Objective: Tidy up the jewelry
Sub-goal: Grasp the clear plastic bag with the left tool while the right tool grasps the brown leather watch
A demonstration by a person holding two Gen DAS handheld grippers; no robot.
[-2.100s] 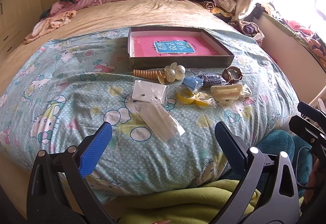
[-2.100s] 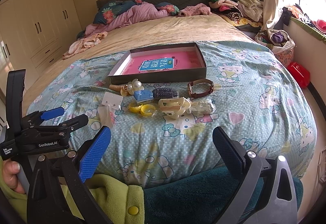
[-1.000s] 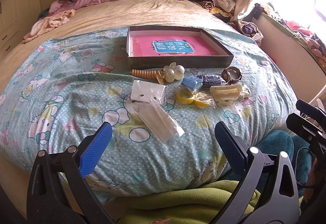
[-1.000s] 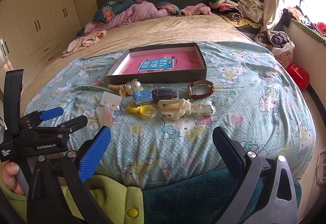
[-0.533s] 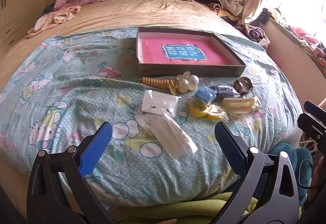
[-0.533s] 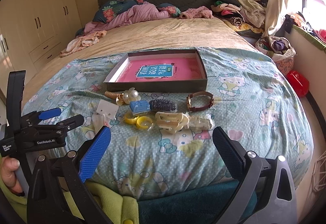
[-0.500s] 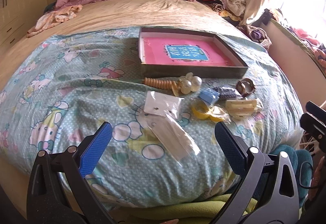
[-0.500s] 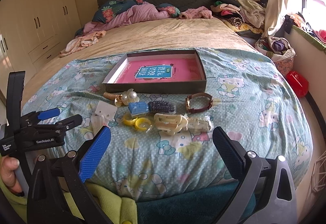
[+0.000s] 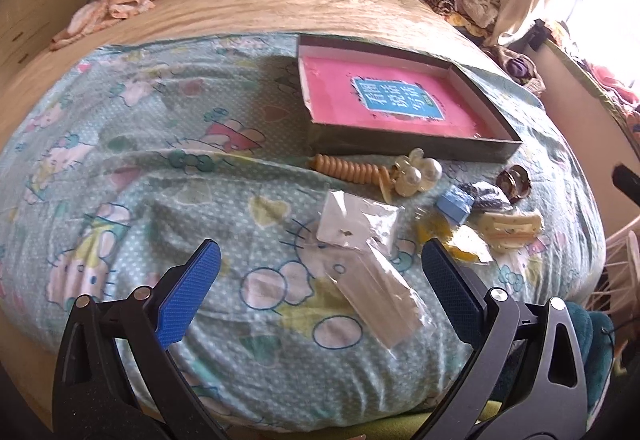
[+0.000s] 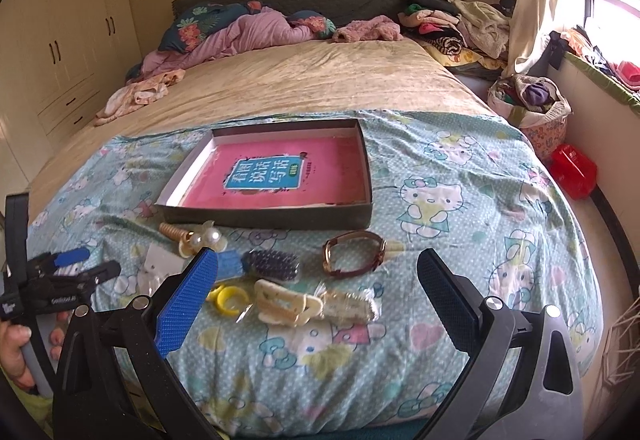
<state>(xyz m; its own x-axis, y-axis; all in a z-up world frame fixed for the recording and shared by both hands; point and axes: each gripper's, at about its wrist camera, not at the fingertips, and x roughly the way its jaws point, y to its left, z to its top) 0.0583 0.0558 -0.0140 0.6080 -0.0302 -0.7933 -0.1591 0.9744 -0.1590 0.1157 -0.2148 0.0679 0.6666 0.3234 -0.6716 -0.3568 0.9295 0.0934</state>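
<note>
A shallow dark box (image 9: 416,149) (image 10: 272,217) with a pink book lying in it sits on the Hello Kitty blanket. In front of it lie loose pieces: a beaded bracelet (image 9: 344,167), a pearl clip (image 9: 416,175) (image 10: 208,238), a white earring card (image 9: 356,226), a clear packet (image 9: 380,294), yellow rings (image 10: 226,298), a cream hair claw (image 10: 286,304) (image 9: 510,228), a dark clip (image 10: 274,264) and a brown watch (image 10: 354,252). My left gripper (image 9: 320,276) is open, low over the blanket beside the packet. My right gripper (image 10: 316,280) is open, near the hair claw.
Crumpled bedding and pillows (image 10: 240,31) lie at the head of the bed. Piled clothes (image 10: 460,23) and a full basket (image 10: 532,107) stand at the right by the window. A red container (image 10: 574,169) is on the floor. Wardrobes (image 10: 60,39) line the left wall.
Both grippers have moved forward over the bed towards the jewelry, which looms larger. Both stay open and empty. Nothing on the blanket has moved.
</note>
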